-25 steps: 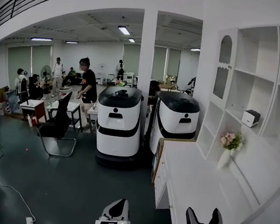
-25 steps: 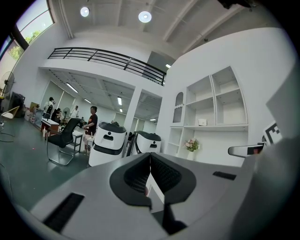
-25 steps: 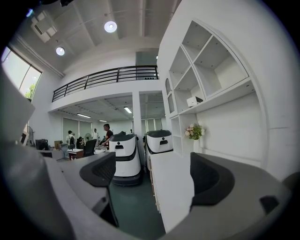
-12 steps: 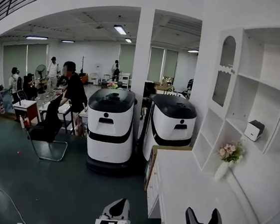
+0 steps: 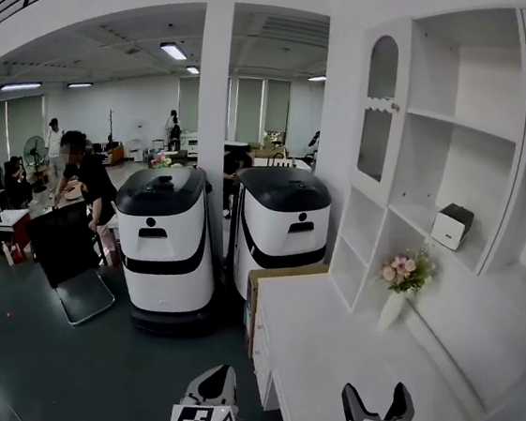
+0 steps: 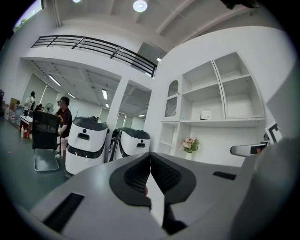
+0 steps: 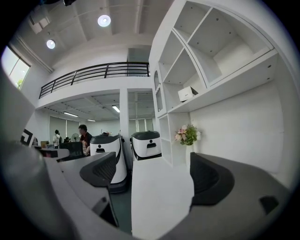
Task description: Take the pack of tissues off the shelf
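Note:
The pack of tissues (image 5: 452,225) is a small white box with a dark side. It sits on a middle board of the white shelf unit (image 5: 415,114), far above and ahead of both grippers. It is also small in the left gripper view (image 6: 205,115) and the right gripper view (image 7: 187,93). My left gripper (image 5: 212,388) is at the bottom edge over the floor beside the counter, and its pads meet with nothing between them (image 6: 150,157). My right gripper (image 5: 375,406) hangs over the counter, its jaws wide apart and empty (image 7: 152,171).
A white counter (image 5: 341,355) with drawers runs under the shelves. On it stands a white vase of pink flowers (image 5: 398,284). Two white and black robot carts (image 5: 163,241) (image 5: 281,221) stand by a column (image 5: 211,86). A black chair (image 5: 65,248) and people are at the left.
The shelf unit and counter have grown larger and slid left in the head view as I came closer. Both grippers keep their places at the bottom edge, jaws unchanged.

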`<state>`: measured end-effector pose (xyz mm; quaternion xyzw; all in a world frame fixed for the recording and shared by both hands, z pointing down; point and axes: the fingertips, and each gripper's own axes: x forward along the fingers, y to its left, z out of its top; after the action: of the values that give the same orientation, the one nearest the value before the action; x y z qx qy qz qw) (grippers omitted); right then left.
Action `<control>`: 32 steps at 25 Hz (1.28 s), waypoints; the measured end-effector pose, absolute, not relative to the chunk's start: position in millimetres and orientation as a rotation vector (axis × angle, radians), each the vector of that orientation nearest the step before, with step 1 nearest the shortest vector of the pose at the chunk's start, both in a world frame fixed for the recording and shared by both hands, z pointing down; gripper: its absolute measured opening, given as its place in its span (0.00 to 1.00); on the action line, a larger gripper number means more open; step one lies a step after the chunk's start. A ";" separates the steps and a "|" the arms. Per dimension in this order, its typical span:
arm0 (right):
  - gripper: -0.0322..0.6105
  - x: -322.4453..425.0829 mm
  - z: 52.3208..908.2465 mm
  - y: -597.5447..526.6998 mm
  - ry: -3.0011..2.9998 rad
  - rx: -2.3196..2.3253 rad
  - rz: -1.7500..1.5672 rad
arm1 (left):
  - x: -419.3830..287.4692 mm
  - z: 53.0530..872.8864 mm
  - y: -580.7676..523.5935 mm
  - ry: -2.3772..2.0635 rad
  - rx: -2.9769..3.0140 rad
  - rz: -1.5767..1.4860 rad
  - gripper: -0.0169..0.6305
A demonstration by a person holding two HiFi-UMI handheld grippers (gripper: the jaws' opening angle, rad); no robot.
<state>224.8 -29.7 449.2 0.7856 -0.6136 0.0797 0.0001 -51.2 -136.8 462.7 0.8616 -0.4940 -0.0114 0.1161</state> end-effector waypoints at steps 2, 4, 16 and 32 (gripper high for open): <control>0.82 236.5 452.4 -27.5 -1.890 2.498 0.260 | -34.1 463.2 -144.8 -1.404 2.550 -0.029 0.05; 0.82 247.2 455.6 -26.0 -1.853 2.530 0.269 | -16.8 463.5 -151.5 -1.355 2.575 -0.023 0.05; 0.83 298.0 458.3 -48.4 -1.592 2.730 0.247 | 57.0 456.6 -232.9 -1.110 2.729 -0.044 0.05; 0.83 307.2 428.7 -131.4 -1.208 2.948 0.222 | 109.8 430.7 -385.0 -0.781 2.847 -0.031 0.05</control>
<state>307.2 -131.4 428.7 0.9228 -0.3781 0.0695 -0.0258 109.8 -385.0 430.7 0.9600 -0.2633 -0.0105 0.0945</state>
